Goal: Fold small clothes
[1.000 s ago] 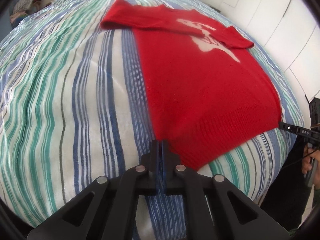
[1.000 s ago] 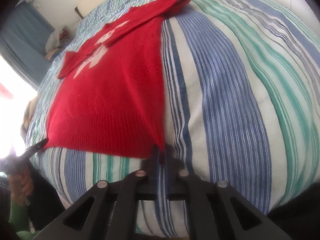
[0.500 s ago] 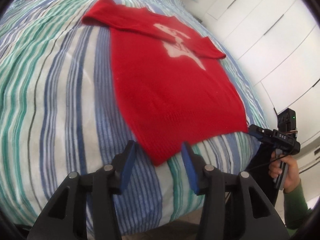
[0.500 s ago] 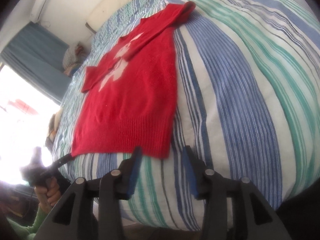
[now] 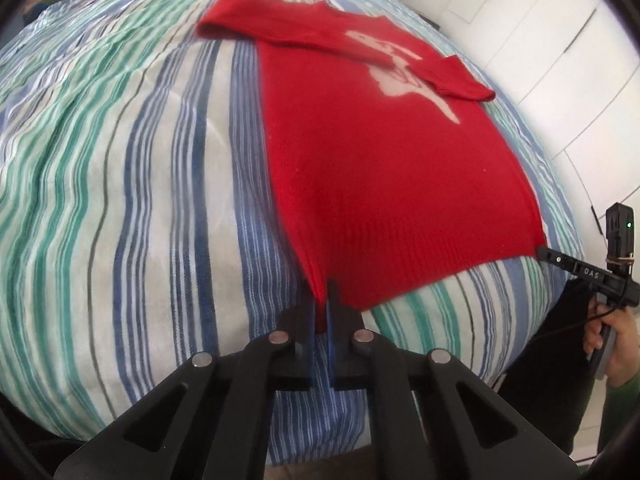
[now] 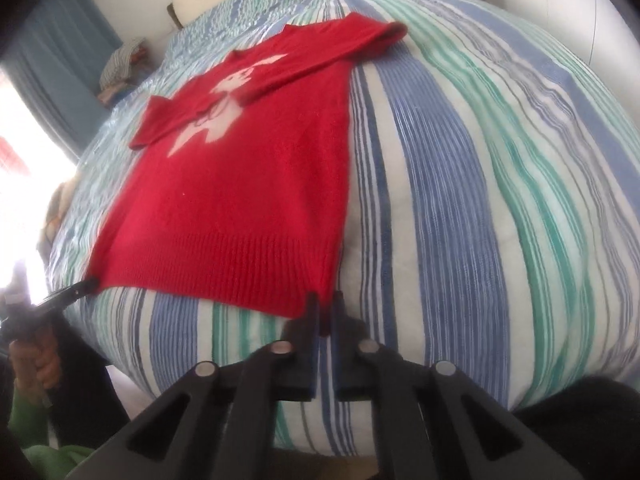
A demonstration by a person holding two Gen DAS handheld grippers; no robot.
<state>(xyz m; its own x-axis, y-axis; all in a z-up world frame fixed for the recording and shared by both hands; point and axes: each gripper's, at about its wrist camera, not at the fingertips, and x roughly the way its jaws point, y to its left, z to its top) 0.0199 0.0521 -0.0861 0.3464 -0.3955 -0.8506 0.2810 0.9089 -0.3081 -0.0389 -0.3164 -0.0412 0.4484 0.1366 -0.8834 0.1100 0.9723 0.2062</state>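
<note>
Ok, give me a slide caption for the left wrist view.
Left gripper pinches the red sweater's hem corner on the striped bed.

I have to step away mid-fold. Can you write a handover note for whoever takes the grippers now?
Left gripper: shut on the red sweater's near-left hem corner.
Right gripper: shut on the near-right hem corner.
Sweater lies flat, front up, on the striped bedspread, both sleeves already folded across the chest.
Left to do: probably carry the hem up toward the collar, then release and smooth.
</note>
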